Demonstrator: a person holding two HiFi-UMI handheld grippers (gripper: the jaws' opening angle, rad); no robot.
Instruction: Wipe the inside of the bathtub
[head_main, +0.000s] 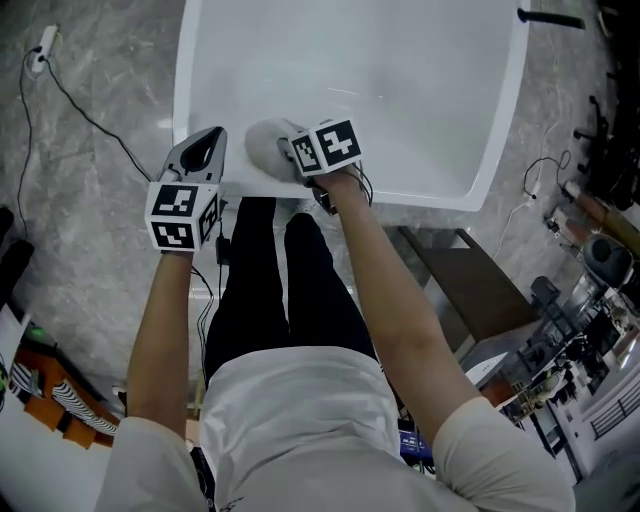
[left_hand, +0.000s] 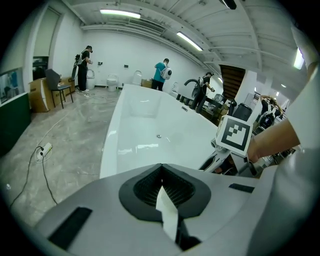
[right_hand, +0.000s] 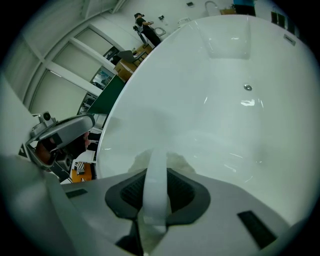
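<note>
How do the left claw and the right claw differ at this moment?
The right claw grips a pale cloth; the left claw holds no cloth. The right claw reaches inside the bathtub; the left claw is at its rim. Both are shut and point toward the bathtub.

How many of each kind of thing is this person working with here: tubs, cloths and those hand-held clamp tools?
Bathtub: 1
Cloth: 1, clamped in the right gripper
Grippers: 2, counting the left gripper, jaws together
Total: 4
</note>
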